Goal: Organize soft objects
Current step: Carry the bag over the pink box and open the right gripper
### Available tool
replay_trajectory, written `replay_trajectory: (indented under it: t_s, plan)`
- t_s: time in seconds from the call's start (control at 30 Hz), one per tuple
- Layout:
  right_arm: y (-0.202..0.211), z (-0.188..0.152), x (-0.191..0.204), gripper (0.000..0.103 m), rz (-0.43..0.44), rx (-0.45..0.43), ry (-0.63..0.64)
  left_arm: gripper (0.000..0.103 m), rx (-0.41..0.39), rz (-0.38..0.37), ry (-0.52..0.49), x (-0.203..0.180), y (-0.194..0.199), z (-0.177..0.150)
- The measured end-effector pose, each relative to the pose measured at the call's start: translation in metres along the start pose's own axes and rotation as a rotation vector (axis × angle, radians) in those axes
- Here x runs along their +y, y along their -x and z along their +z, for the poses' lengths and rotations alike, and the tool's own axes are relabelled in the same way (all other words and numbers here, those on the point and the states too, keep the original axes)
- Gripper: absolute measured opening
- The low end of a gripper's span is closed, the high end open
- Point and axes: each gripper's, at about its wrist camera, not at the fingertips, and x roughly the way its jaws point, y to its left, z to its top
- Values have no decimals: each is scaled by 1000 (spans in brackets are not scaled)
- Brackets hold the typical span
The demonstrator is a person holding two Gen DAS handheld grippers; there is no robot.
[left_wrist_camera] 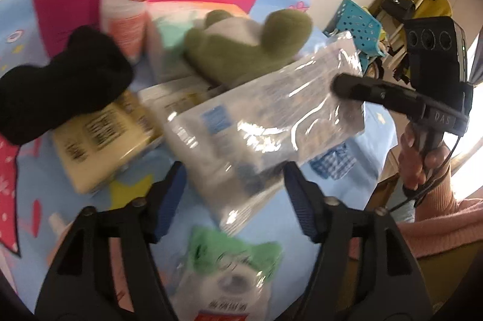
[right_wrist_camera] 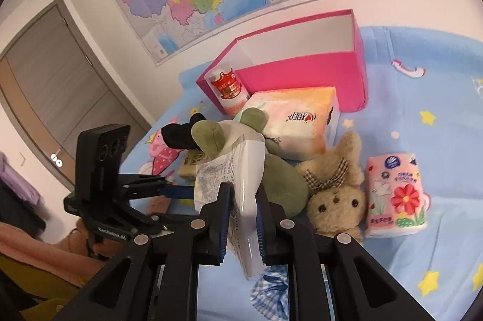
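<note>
While the left gripper stands with jaws apart around the near end of the clear plastic pack, pads not pressing, the right gripper is clamped on that pack's edge; the pack hangs above the blue cloth, the green plush behind it.

We see a glossy, crinkled clear plastic packet catching bright highlights. The green plush toy and the tan plush rabbit look fuzzy and matt, the rabbit wearing a checked cloth bow. The pink box appears smooth, matt card. The tissue pack and pink roll pack have thin shiny film. Beneath lies a soft, matt printed blue cloth sheet. The black sock looks woolly.
</note>
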Motion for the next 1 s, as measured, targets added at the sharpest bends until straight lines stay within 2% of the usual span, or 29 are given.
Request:
replay_trajectory:
  t_s: [0.13, 0.2, 0.3, 0.47, 0.6, 0.77, 1.0]
  plan:
    - [1, -1, 3, 13, 25, 0, 0, 71, -28, -42, 14, -4, 3, 5]
    - [3, 0, 8, 13, 30, -5, 3, 66, -47, -43, 16, -4, 11, 3]
    - [10, 2, 17, 13, 33, -21, 17, 60, -81, -25, 6, -9, 27, 5]
    - [30, 20, 43, 13, 67, -78, 84, 60, -169, 11, -26, -17, 73, 13]
    - [32, 53, 57, 13, 79, -122, 128, 60, -227, 93, -56, -19, 101, 43]
    - [11, 110, 54, 13, 119, -166, 131, 60, -268, 185, -41, 7, 126, 94]
    - [-42, 178, 28, 13, 140, -152, 59, 60, -225, 283, 33, 54, 110, 162]
